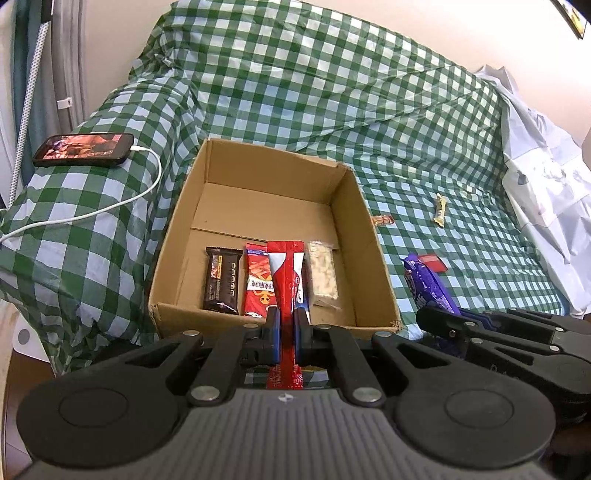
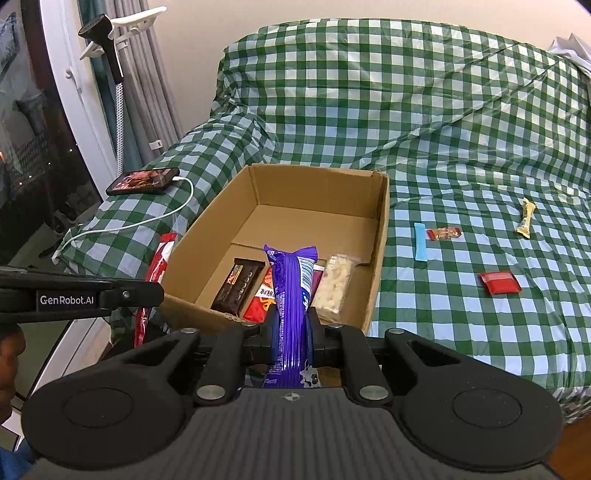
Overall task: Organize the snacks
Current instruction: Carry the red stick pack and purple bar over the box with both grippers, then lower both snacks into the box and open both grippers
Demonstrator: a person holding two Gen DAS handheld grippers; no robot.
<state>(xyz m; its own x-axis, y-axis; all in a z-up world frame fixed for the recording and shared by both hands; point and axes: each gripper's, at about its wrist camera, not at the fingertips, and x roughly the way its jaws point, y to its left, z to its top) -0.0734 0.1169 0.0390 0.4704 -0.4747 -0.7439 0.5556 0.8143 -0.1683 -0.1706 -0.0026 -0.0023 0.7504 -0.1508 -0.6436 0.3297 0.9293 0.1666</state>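
The left gripper [image 1: 285,328] clamps a red snack packet [image 1: 285,273], the right gripper [image 2: 291,328] a purple wafer pack [image 2: 291,295]; the cardboard box [image 2: 382,236] wall stands before both, and a phone [image 1: 83,149] lies aside.

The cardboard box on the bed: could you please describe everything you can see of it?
The cardboard box is plain brown corrugated card, open-topped, with upright walls and a slightly torn near rim. It sits on the green checked cover. Along its near end lie a dark brown bar, a red packet and a pale clear-wrapped bar, side by side; the far floor is bare.

Green checked bedcover [image 2: 406,110], pale wall [image 1: 332,14], grey curtains [image 2: 155,85], possibly a dark window [image 2: 29,147]
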